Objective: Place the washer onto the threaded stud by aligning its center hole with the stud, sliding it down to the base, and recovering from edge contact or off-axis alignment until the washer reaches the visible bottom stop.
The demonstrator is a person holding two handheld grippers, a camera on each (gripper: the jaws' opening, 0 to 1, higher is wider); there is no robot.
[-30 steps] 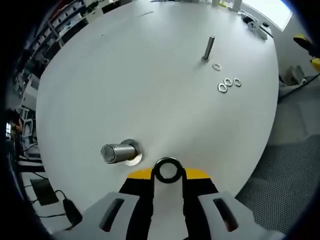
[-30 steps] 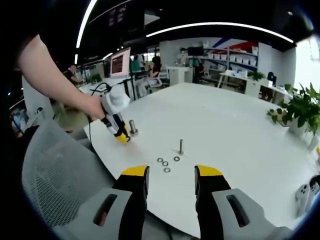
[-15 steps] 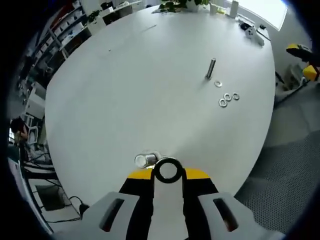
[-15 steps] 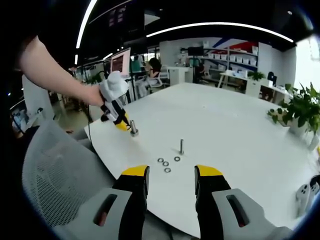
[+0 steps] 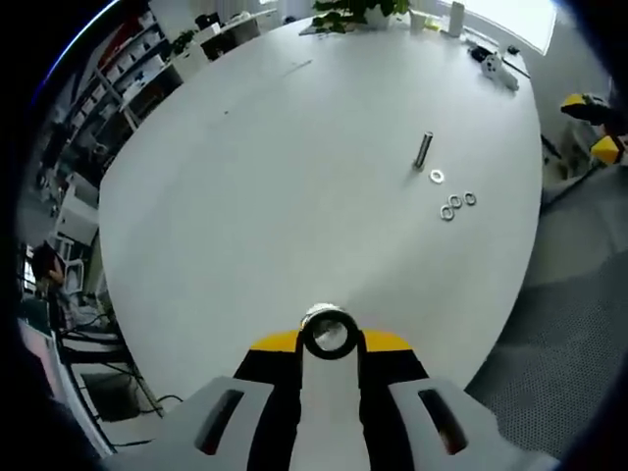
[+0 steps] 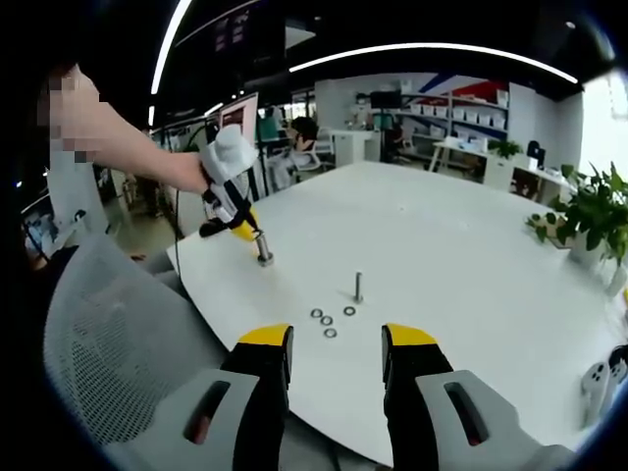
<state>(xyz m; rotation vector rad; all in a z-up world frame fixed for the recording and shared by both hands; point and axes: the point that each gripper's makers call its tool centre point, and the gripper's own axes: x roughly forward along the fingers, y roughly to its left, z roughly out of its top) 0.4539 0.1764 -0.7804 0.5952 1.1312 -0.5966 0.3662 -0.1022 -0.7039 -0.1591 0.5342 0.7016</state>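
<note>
On the round white table (image 5: 245,177), the left gripper (image 5: 330,345), jaws clamped on a steel ring washer (image 5: 329,334), hovers over the upright threaded metal stud (image 6: 263,247); off-axis, its edge may catch. The right gripper (image 6: 334,343) waits, jaws apart.

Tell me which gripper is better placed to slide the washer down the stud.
Left. The left gripper is shut on the washer, held directly over the near stud. The right gripper is open, holds nothing, and sits back at the table edge.

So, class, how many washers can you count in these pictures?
5: one held in the left gripper; four on the table, one by the far stud, three clustered.
</note>
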